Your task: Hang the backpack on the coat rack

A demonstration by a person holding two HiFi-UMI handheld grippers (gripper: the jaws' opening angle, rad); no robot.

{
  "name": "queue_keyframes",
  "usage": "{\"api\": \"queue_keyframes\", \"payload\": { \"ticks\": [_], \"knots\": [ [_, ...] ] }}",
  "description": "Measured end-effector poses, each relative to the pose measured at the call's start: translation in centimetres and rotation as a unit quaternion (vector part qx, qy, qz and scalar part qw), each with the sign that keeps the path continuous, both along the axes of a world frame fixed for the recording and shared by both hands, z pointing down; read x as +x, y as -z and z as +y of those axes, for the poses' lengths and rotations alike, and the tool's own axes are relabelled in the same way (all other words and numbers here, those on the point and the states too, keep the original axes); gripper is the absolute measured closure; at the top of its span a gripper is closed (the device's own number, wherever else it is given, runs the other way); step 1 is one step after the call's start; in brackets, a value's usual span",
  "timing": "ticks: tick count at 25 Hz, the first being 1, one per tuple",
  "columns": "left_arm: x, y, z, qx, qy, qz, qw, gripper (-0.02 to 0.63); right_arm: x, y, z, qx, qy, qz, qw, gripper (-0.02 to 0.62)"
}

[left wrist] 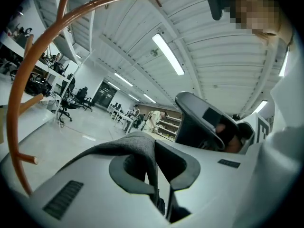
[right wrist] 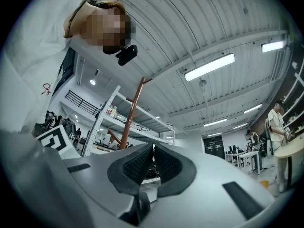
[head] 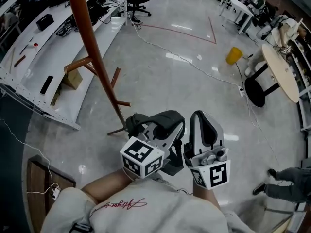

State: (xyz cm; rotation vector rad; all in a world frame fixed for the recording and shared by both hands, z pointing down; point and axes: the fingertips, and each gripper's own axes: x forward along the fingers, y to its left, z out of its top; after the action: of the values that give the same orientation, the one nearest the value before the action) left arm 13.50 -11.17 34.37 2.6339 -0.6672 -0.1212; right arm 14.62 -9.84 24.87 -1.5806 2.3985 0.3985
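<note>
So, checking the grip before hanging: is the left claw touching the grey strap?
Touching. The left gripper view shows the strap folded over one pad and pinched between the jaws of the left claw, which are shut on it.

The coat rack (head: 97,57) is cut off at the top by the head view's upper edge, and its foot is partly covered by the left gripper (head: 153,127). Only a grey backpack strap (left wrist: 137,148) is seen, pinched in that gripper's jaws; the rest of the bag cannot be made out. A bystander (head: 291,184) is cropped by the right edge.
</note>
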Motion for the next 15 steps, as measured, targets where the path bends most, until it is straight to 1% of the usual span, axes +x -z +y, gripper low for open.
{"api": "queue_keyframes", "payload": {
  "ticks": [5, 8, 15],
  "knots": [
    [1.0, 0.4, -3.6, 0.0, 0.018, 0.013, 0.9998, 0.563, 2.0, -1.7, -0.1, -0.012, -0.009, -0.006, 1.0, 0.574],
    [1.0, 0.9, -5.3, 0.006, 0.029, 0.02, 0.9993, 0.563, 2.4, -2.1, -0.4, -0.016, -0.009, -0.007, 1.0, 0.574],
    [1.6, 1.7, -10.3, 0.026, 0.045, 0.011, 0.9986, 0.563, 2.8, -2.7, -1.9, -0.026, -0.009, -0.012, 1.0, 0.574]
  ]
}}
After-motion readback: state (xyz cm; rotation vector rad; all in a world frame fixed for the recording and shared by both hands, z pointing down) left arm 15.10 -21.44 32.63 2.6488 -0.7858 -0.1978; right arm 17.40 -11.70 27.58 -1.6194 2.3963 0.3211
